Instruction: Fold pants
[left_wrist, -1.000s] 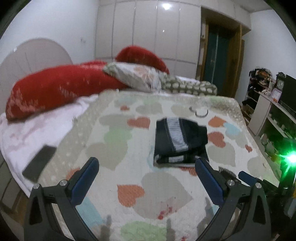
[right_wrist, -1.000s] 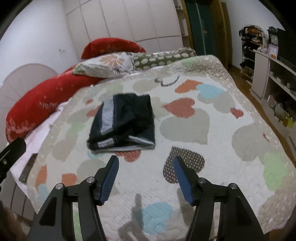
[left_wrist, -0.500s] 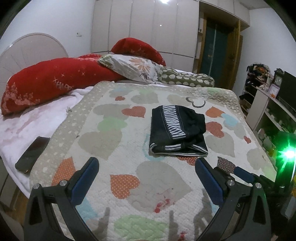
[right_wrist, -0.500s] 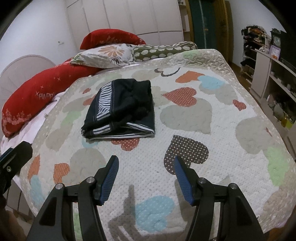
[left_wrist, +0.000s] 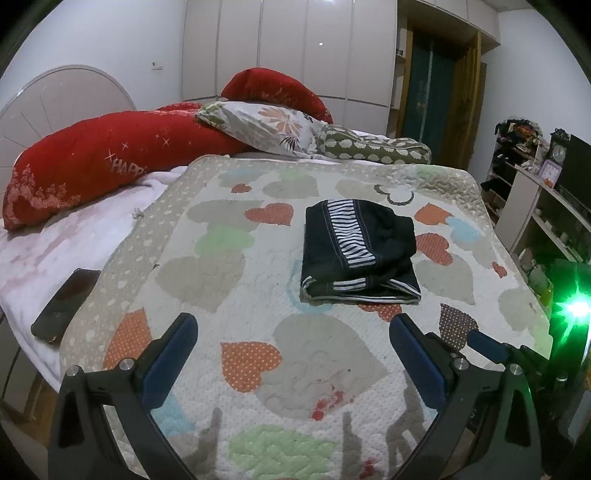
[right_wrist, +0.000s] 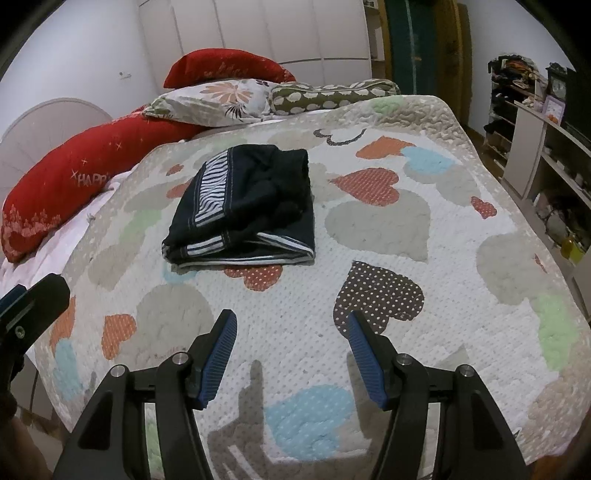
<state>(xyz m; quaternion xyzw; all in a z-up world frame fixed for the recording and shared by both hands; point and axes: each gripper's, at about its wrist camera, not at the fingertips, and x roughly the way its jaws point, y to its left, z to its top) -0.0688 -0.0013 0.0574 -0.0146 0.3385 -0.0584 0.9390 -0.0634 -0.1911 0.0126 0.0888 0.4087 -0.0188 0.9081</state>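
Nearest, the left gripper (left_wrist: 291, 354) and right gripper (right_wrist: 291, 350) hang spread and empty over the heart quilt (right_wrist: 388, 229). Farther, at twelve o'clock, the folded black pants (left_wrist: 358, 251) lie compact (done, I'd judge); best back off without snagging them.

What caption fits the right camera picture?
Folded dark pants resting on the heart quilt, right gripper open and empty in front.
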